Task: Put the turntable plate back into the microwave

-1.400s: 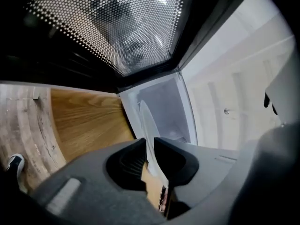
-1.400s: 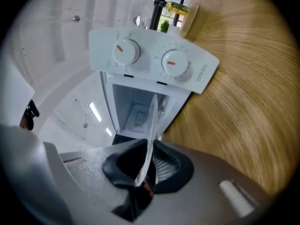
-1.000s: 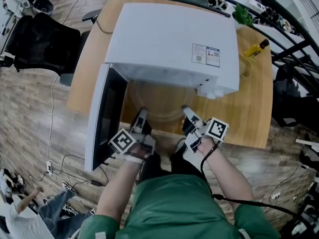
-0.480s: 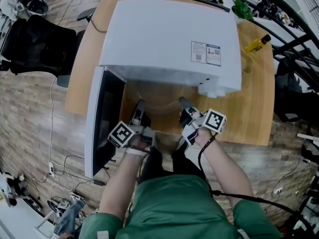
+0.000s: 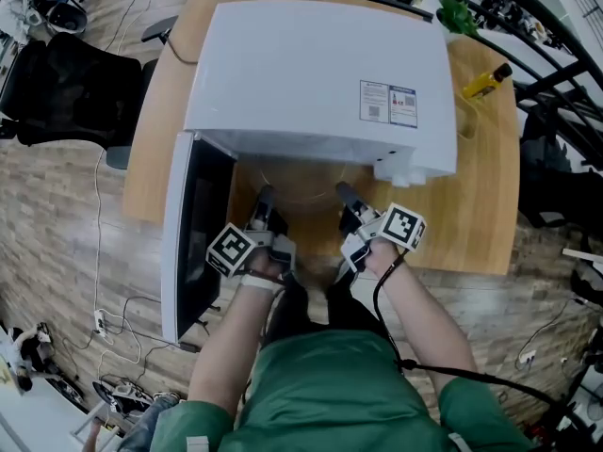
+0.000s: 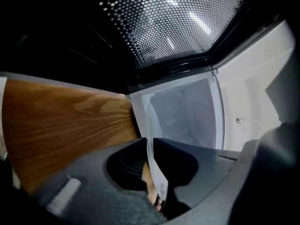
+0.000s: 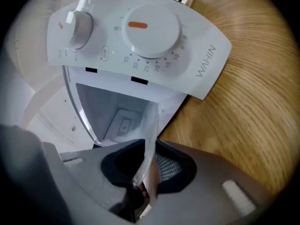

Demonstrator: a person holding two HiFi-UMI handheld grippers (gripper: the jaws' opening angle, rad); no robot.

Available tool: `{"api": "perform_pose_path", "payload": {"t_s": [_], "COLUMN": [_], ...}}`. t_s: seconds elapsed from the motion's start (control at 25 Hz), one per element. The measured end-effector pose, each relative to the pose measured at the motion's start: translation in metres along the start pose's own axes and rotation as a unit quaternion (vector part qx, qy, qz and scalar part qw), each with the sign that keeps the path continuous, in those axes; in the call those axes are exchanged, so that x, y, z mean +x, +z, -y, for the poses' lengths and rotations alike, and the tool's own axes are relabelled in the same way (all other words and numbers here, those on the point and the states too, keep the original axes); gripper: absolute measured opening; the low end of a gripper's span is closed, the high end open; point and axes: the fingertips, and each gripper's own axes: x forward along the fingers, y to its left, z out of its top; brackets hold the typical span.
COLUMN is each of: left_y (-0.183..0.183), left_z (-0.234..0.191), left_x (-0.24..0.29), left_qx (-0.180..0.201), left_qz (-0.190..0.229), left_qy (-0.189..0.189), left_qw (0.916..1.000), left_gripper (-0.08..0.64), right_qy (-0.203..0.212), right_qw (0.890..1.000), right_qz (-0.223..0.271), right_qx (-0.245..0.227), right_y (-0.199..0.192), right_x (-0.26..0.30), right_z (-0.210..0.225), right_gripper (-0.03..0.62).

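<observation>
The clear glass turntable plate [image 5: 300, 185] lies level at the mouth of the white microwave [image 5: 320, 64], most of it hidden under the microwave's top. My left gripper [image 5: 264, 201] is shut on its left rim. The glass edge [image 6: 153, 163] runs between the dark pads in the left gripper view. My right gripper [image 5: 343, 196] holds the right rim. Its jaws are opening, with the glass [image 7: 149, 125] still pinched between them. The cavity [image 7: 117, 118] shows through the plate, below the control panel [image 7: 140, 41].
The microwave door [image 5: 193, 224] hangs open at the left, close beside my left gripper. The wooden table [image 5: 476, 205] carries a yellow bottle [image 5: 485, 85] at the back right. A black chair [image 5: 66, 88] stands left of the table.
Both grippers have pushed the plate further in toward the microwave. Less of the glass disc shows in front of the microwave than a second ago.
</observation>
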Motion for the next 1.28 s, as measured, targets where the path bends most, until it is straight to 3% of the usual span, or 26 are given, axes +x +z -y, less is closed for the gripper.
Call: {"api": "perform_pose_path", "payload": {"t_s": [0.16, 0.48, 0.56, 0.64, 0.84, 1.0, 1.12, 1.28], "left_y": [0.000, -0.001, -0.003, -0.003, -0.002, -0.007, -0.008, -0.012], "left_z": [0.003, 0.005, 0.005, 0.004, 0.004, 0.003, 0.005, 0.012], "left_x": [0.007, 0.020, 0.021, 0.023, 0.028, 0.024, 0.018, 0.024], "left_qx": [-0.006, -0.003, -0.002, 0.000, 0.040, 0.046, 0.033, 0.037], "left_qz": [0.004, 0.003, 0.001, 0.000, -0.022, -0.040, -0.037, -0.053], "left_qy": [0.004, 0.011, 0.014, 0.018, 0.027, 0.025, 0.020, 0.010], "left_qw": [1.0000, 0.9999, 0.9999, 0.9998, 0.9986, 0.9979, 0.9986, 0.9979], "left_gripper": [0.049, 0.052, 0.054, 0.057, 0.072, 0.163, 0.161, 0.089], "right_qy": [-0.007, -0.021, -0.031, -0.039, -0.039, -0.041, -0.043, -0.048], "right_qw": [1.000, 0.999, 0.999, 0.999, 0.999, 0.998, 0.998, 0.997], "right_qz": [-0.011, -0.029, -0.027, -0.025, -0.010, 0.004, 0.010, 0.024], "right_qx": [-0.007, 0.012, 0.008, 0.006, 0.029, 0.048, 0.055, 0.059], "right_y": [-0.009, -0.051, -0.052, -0.052, -0.046, -0.038, -0.031, -0.019], "right_x": [0.001, 0.010, 0.019, 0.025, 0.032, 0.036, 0.039, 0.044], "right_z": [-0.009, -0.023, -0.024, -0.025, -0.023, -0.022, -0.021, -0.019], "right_gripper": [0.161, 0.161, 0.145, 0.063, 0.052, 0.046, 0.043, 0.041]}}
